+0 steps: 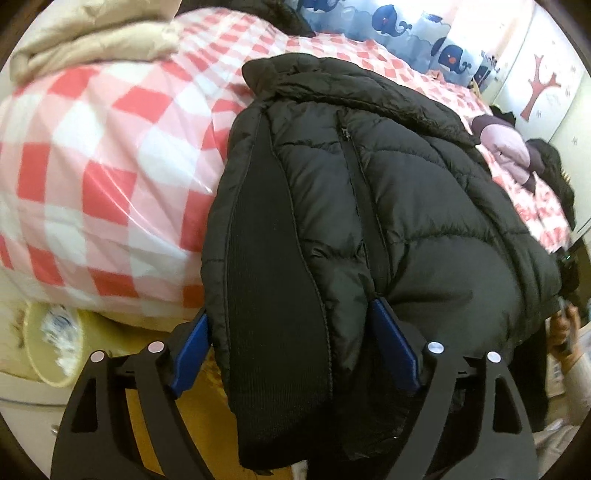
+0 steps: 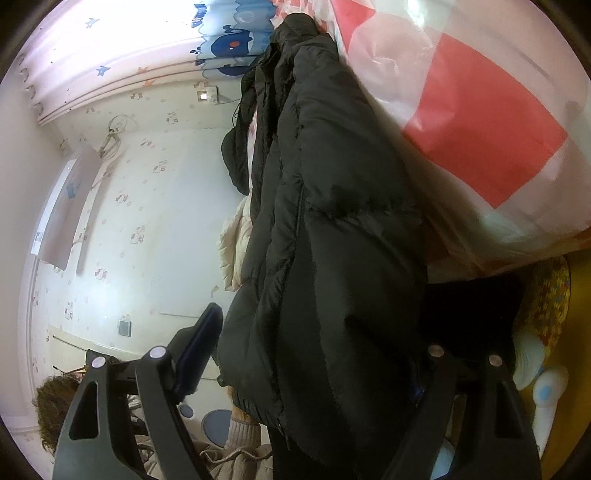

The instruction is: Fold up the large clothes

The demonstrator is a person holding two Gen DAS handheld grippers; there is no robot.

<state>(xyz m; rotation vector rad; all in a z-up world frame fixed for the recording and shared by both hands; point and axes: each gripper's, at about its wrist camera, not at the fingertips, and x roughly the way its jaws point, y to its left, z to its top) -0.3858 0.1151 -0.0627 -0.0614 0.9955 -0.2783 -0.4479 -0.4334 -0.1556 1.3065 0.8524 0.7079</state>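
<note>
Left gripper (image 1: 291,339): jaws spread wide around a thick fold of the black puffer jacket (image 1: 388,192), blue pads (image 1: 190,354) flanking the ribbed hem; whether the pads press on the fabric cannot be told. Right gripper (image 2: 314,362): jaws likewise wide, the jacket's bulk hanging between them; the left blue pad stands clear of the cloth, the other is hidden behind it, so a grip cannot be confirmed. Jacket: draped over the edge of the bed, zip facing up, lower part hanging off the side. Containers: a pale yellow bin (image 1: 55,347) below the bed edge, contents blurred. Surface: red-and-white checked cover (image 1: 92,166) under clear plastic, a beige quilt (image 1: 92,40) piled at the far end, pink and dark garments (image 1: 513,151) beyond the jacket. Room: whale-print curtain (image 1: 417,29), patterned wallpaper (image 2: 147,206), wall-mounted air conditioner (image 2: 62,206).
</note>
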